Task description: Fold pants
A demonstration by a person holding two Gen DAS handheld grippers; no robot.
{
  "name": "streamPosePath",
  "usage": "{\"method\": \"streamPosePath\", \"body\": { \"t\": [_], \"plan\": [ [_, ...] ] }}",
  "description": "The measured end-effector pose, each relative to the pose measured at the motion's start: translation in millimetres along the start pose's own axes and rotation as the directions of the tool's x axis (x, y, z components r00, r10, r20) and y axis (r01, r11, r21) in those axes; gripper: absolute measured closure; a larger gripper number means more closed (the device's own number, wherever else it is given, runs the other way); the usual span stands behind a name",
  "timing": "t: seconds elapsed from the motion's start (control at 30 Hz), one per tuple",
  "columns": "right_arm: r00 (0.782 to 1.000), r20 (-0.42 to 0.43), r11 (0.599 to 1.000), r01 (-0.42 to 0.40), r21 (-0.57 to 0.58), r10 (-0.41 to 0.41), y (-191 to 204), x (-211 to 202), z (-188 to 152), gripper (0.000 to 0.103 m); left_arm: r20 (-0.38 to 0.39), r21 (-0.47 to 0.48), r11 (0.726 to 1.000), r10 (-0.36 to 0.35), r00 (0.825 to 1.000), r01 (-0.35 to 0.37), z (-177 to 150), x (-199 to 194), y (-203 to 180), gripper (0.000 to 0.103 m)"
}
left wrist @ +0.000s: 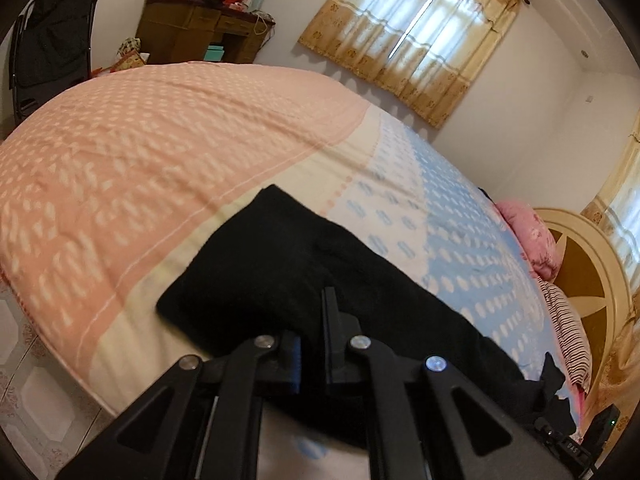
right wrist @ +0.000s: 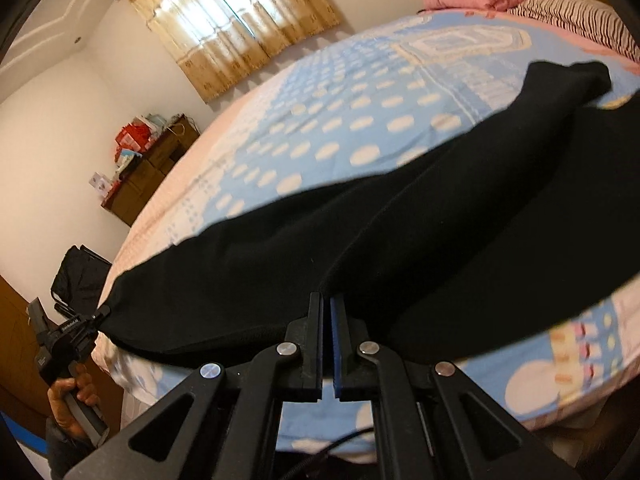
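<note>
Black pants (left wrist: 280, 276) lie on a bed with a pink and blue dotted cover (left wrist: 160, 152). My left gripper (left wrist: 316, 312) is shut on the pants' near edge; dark cloth sits between its fingers. In the right wrist view the pants (right wrist: 400, 208) stretch across the bed (right wrist: 360, 120), lifted in a band. My right gripper (right wrist: 326, 300) is shut on the pants' near edge at a fold. The left gripper (right wrist: 98, 314) shows at the far left of that view, pinching the pants' end corner, held by a hand.
A pink pillow (left wrist: 528, 236) and striped pillow (left wrist: 568, 332) lie by the headboard (left wrist: 588, 280). A wooden cabinet (left wrist: 200, 28) with boxes and a dark chair (left wrist: 52, 44) stand beyond the bed. Curtained windows (left wrist: 412, 36) line the wall.
</note>
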State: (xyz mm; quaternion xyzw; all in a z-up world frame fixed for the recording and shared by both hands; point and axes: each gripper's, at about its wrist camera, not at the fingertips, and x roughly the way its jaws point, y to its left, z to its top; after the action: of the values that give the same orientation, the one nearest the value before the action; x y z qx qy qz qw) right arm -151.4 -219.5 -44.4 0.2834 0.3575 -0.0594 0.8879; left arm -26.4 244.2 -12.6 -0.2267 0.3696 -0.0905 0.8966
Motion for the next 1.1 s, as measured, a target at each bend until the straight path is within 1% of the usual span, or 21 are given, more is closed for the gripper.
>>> {"method": "streamPosePath", "body": {
  "t": [0.07, 0.13, 0.23, 0.3, 0.37, 0.43, 0.5, 0.6, 0.63, 0.67, 0.7, 0.73, 0.77, 0.8, 0.83, 0.87, 0.93, 0.97, 1.0, 1.03, 1.1],
  "plan": [
    [0.999, 0.002, 0.999, 0.032, -0.038, -0.032, 1.4, -0.1, -8.2, 0.1, -0.004, 0.004, 1.0, 0.018, 1.0, -0.018, -3.2, 1.6, 2.0, 0.095],
    [0.997, -0.005, 0.995, 0.071, -0.073, -0.071, 2.4, 4.2, -14.7, 0.1, 0.002, 0.037, 0.998, 0.052, 0.999, -0.052, -6.3, 3.9, 0.6, 0.095],
    [0.995, -0.048, 0.994, 0.09, -0.058, -0.093, -2.8, 10.3, -25.3, 0.1, -0.007, 0.103, 0.986, 0.131, 0.991, -0.13, -14.9, 13.5, -2.5, 0.095],
    [0.995, -0.056, 0.995, 0.086, -0.044, -0.088, -7.8, 9.9, -29.2, 0.1, -0.006, 0.107, 0.986, 0.125, 0.992, -0.124, -17.8, 12.2, -0.8, 0.095],
    [0.995, -0.06, 0.995, 0.081, -0.05, -0.084, -7.8, 10.4, -29.0, 0.1, -0.002, 0.118, 0.985, 0.124, 0.992, -0.123, -16.3, 10.4, 1.3, 0.09],
    [0.995, -0.067, 0.996, 0.074, -0.058, -0.078, -8.3, 10.4, -27.6, 0.099, -0.003, 0.114, 0.986, 0.121, 0.993, -0.12, -13.7, 10.1, 5.4, 0.089],
    [0.996, -0.08, 0.998, 0.044, -0.038, -0.047, -12.5, 5.2, -24.9, 0.099, -0.008, 0.107, 0.987, 0.123, 0.992, -0.121, -10.8, 8.5, 7.0, 0.089],
    [0.995, -0.095, 1.0, 0.005, -0.013, -0.007, -20.5, -7.3, -18.6, 0.099, -0.032, 0.112, 0.985, 0.139, 0.99, -0.134, -7.1, 2.9, 7.4, 0.079],
    [0.996, -0.091, 1.0, 0.001, -0.015, -0.003, -21.7, -11.3, -16.0, 0.099, -0.029, 0.114, 0.982, 0.157, 0.987, -0.153, -4.5, -1.3, 9.4, 0.068],
    [0.997, -0.078, 1.0, -0.003, -0.025, 0.001, -22.3, -17.5, -12.0, 0.099, -0.01, 0.112, 0.976, 0.191, 0.981, -0.189, -1.4, -7.2, 12.6, 0.051],
    [0.998, -0.06, 0.999, -0.005, -0.038, 0.003, -21.7, -23.0, -7.7, 0.099, 0.014, 0.107, 0.966, 0.234, 0.972, -0.235, 0.7, -11.9, 15.7, 0.041],
    [0.999, -0.035, 0.999, -0.004, -0.052, 0.002, -19.0, -28.3, -2.8, 0.099, 0.05, 0.092, 0.947, 0.304, 0.951, -0.307, 4.6, -18.8, 20.0, 0.028],
    [1.0, 0.0, 0.997, -0.01, -0.071, 0.01, -15.5, -33.3, 3.0, 0.099, 0.098, 0.067, 0.92, 0.38, 0.92, -0.387, 9.2, -27.8, 25.2, 0.028],
    [0.999, 0.028, 0.996, -0.029, -0.087, 0.031, -11.4, -35.7, 8.6, 0.099, 0.118, 0.053, 0.907, 0.409, 0.905, -0.417, 12.0, -32.3, 27.7, 0.028],
    [0.997, 0.049, 0.993, -0.056, -0.103, 0.062, -7.5, -35.9, 16.5, 0.099, 0.138, 0.034, 0.9, 0.426, 0.894, -0.434, 16.5, -38.1, 30.4, 0.03],
    [0.994, 0.057, 0.99, -0.088, -0.114, 0.095, -2.9, -32.2, 25.9, 0.098, 0.154, 0.019, 0.906, 0.415, 0.897, -0.423, 20.9, -42.7, 30.0, 0.03],
    [0.985, 0.048, 0.98, -0.16, -0.12, 0.167, 9.6, -17.9, 42.8, 0.08, 0.176, 0.029, 0.926, 0.366, 0.914, -0.376, 25.8, -44.6, 19.7, 0.03],
    [0.977, 0.03, 0.97, -0.204, -0.13, 0.209, 16.0, -5.2, 51.4, 0.05, 0.187, 0.058, 0.933, 0.338, 0.922, -0.354, 26.7, -41.6, 8.3, 0.03],
    [0.974, 0.008, 0.964, -0.223, -0.146, 0.227, 21.5, 7.2, 58.3, 0.031, 0.194, 0.086, 0.936, 0.32, 0.927, -0.342, 26.4, -37.8, -1.6, 0.03],
    [0.972, -0.007, 0.96, -0.231, -0.16, 0.233, 27.8, 19.4, 62.9, 0.031, 0.203, 0.128, 0.935, 0.301, 0.932, -0.33, 24.2, -29.7, -16.8, 0.03],
    [0.964, -0.054, 0.947, -0.266, -0.181, 0.261, 42.5, 44.4, 72.2, 0.031, 0.19, 0.162, 0.933, 0.291, 0.938, -0.322, 19.0, -13.6, -36.2, 0.03]
  ]
}}
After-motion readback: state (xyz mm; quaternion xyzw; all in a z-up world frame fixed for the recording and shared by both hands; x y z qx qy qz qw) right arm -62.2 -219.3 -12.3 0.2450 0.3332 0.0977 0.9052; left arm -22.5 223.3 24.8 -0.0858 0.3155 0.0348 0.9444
